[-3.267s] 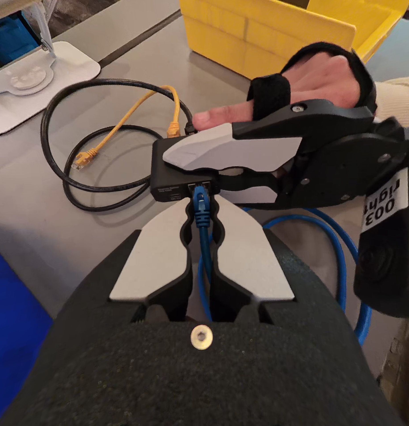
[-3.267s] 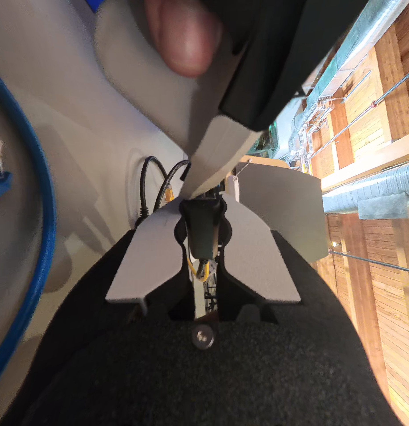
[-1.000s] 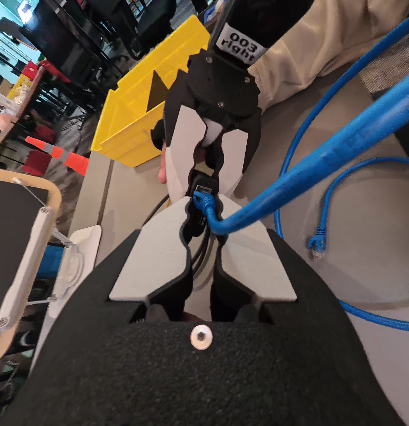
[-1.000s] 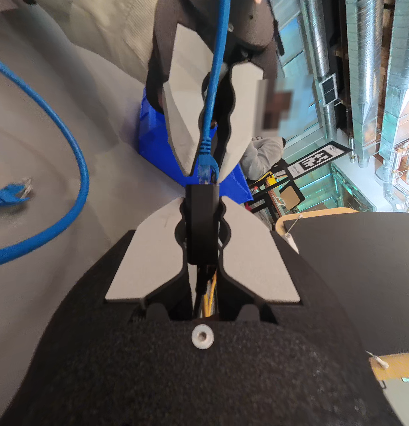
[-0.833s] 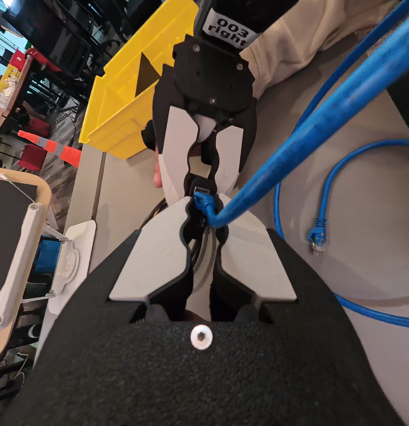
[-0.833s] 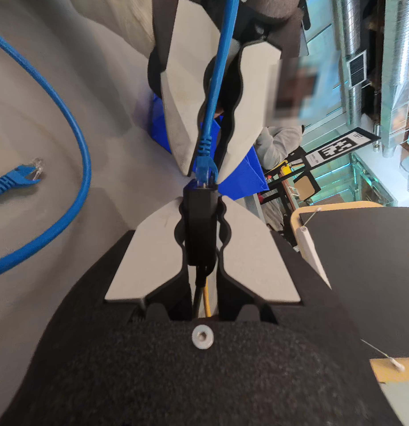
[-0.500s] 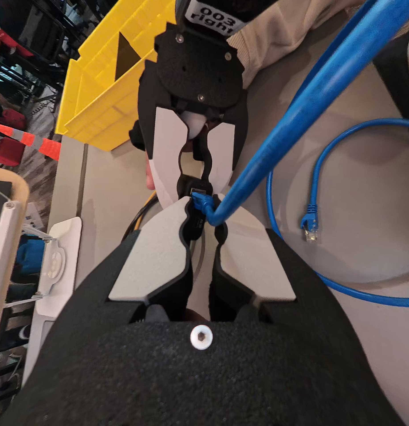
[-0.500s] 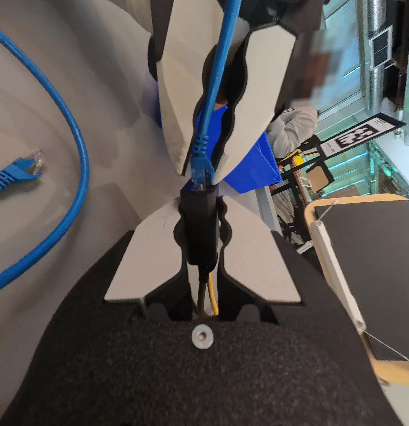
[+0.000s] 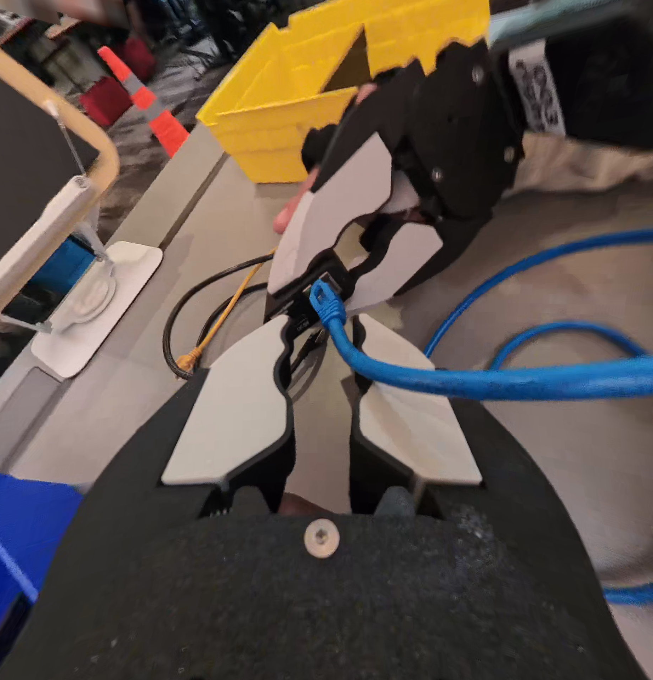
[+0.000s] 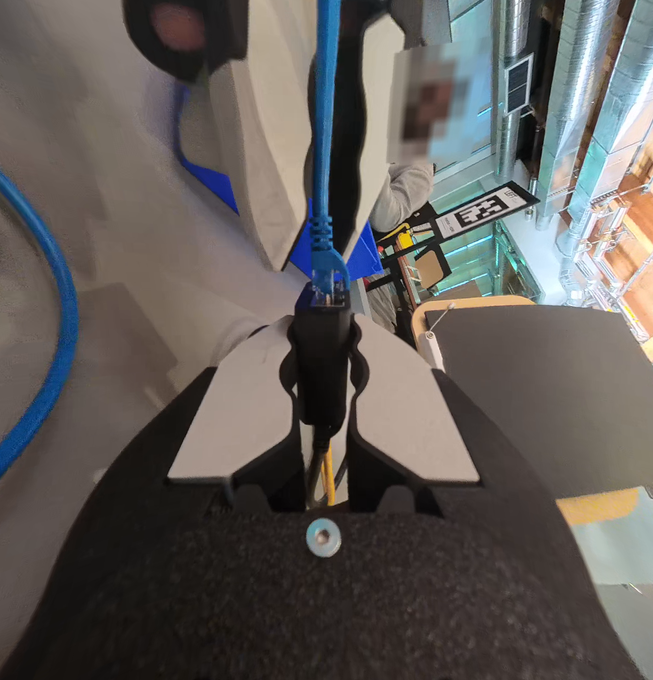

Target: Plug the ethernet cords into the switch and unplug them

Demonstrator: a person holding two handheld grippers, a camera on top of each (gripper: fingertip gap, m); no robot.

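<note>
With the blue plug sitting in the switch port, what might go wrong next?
1. The left gripper stands open around the blue ethernet cable, so the cable could slip away from it.
2. The right gripper holds the black switch off the table; any tug on the blue plug may twist it.

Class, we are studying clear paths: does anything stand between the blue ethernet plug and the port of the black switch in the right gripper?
Nothing visible does. The blue ethernet plug sits in the end port of the black switch, which the right gripper clamps; how deep it is seated cannot be told.
</note>
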